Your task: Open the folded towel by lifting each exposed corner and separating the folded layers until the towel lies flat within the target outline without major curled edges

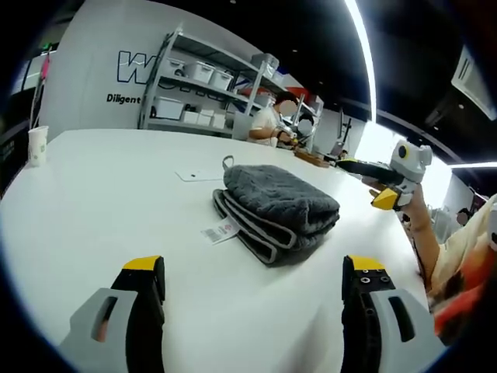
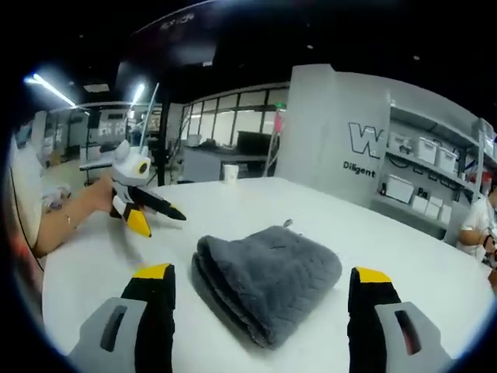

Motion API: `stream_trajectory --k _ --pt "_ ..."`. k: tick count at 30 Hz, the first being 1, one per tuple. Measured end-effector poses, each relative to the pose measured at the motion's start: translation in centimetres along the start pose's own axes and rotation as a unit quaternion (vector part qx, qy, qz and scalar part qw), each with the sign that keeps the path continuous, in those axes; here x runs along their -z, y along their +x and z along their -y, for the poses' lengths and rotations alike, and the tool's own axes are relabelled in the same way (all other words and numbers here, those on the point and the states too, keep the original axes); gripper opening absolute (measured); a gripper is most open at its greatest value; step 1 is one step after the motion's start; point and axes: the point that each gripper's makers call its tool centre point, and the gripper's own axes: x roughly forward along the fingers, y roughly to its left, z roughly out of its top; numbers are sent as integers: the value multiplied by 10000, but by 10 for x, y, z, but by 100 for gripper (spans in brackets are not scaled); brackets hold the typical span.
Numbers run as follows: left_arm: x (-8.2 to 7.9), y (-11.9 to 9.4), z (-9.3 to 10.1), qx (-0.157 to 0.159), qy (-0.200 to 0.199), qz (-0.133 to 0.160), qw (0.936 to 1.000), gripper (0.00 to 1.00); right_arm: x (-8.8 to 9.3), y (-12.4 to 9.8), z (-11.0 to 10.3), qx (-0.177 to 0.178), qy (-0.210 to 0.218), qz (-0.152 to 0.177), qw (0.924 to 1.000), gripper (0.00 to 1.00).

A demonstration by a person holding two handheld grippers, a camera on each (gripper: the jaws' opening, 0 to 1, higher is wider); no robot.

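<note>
Two low claw-mounted views, facing across the table (image 1: 93,194) from opposite sides, sharing the nearby towel (image 1: 276,210)

We carry two matching grippers: the left gripper (image 1: 252,291) and the right gripper (image 2: 260,299) each have grey bodies with slotted sides, black jaws and yellow tips. Small screws dot one black jaw in the left gripper view. Our sleeve (image 1: 466,268) is cream with orange.

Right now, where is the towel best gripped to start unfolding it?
Probably the top layer's corner by the hanging loop, reached from the open-edge side where stacked layers show beside the tag. The towel has a rounded fold opposite with no free edge. Both grippers are open.
</note>
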Motion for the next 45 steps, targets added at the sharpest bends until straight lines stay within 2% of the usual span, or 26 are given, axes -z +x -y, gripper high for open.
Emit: stream_trajectory --k 4,6,9,12,15,19,21,24,26,28,31,37,41,45 --pt "-1 -2 0 -15 18 17 10000 93 -12 6 -10 -72 -259 -30 9996 91" --pt "-1 -2 -1 -28 10 23 10000 93 -15 10 -14 -125 -437 -109 9989 87" --pt "0 -2 -2 -40 -9 9 10000 93 -17 18 -19 -281 -448 -142 9985 82" --pt "0 -2 -1 -27 -23 14 10000 93 -17 25 -21 -295 -473 -189 9983 77" --pt "0 -2 -2 -34 -11 23 10000 93 -10 31 -23 -322 -665 -431 9963 67" --pt "0 -4 -4 -62 -49 37 10000 92 -5 43 -34 -501 -662 -495 9953 64" --pt "0 -4 -5 -78 -65 40 9999 92 -3 47 -35 -455 -886 -585 9933 62" --pt "0 -4 -5 -71 -74 39 9999 92 2 56 -33 -199 -1420 -814 9863 63" --pt "0 -4 -5 -68 -66 36 9999 92 3 62 -33 -81 -1506 -874 9847 65" --pt "0 -4 -5 -73 -65 35 9999 92 5 67 -35 -60 -1772 -954 9795 62" --pt "2 -4 -7 -99 -95 0 9999 92 7 73 -38 0 -1941 -1022 9756 61" --pt "2 -4 -8 -101 -85 -22 9999 92 10 87 -50 -109 -2188 -1082 9697 57" --pt "0 -6 -8 -113 -72 2 9999 92 13 95 -48 -33 -2369 -1192 9642 52" --pt "0 -7 -10 -142 -86 22 9999 92 20 98 -49 -68 -2329 -1311 9636 48"
